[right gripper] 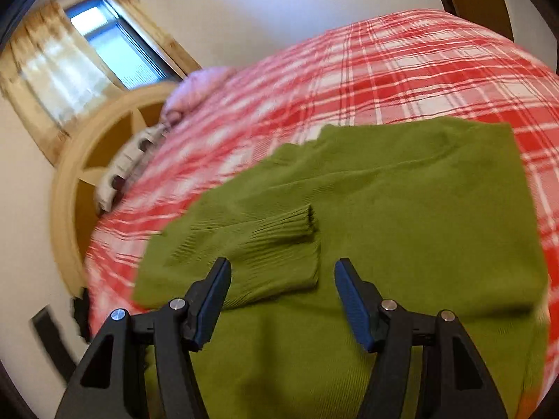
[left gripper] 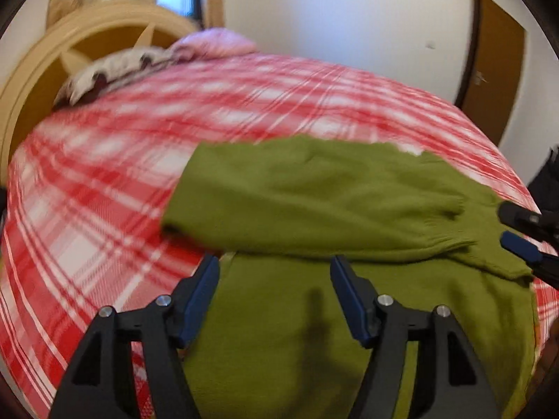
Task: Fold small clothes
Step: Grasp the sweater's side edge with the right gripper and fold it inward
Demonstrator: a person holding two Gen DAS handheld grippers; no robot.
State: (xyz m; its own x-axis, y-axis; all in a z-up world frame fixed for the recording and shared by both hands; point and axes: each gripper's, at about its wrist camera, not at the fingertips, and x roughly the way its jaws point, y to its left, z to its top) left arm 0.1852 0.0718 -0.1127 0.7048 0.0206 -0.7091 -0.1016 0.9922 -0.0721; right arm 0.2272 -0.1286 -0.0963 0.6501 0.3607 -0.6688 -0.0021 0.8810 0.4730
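Both grippers [left gripper: 275, 267] [right gripper: 282, 270] gape empty above the green sweater [left gripper: 314, 192]; only the left view shows a door [left gripper: 496, 83].

Olive-green sweater [right gripper: 401, 188]; red-white plaid bedspread [right gripper: 419, 70]; pink pillow [left gripper: 216, 42]; tan headboard [left gripper: 42, 70].

No readable text, labels, brands or numbers in either view; frames blurred by motion, nothing legible anywhere.
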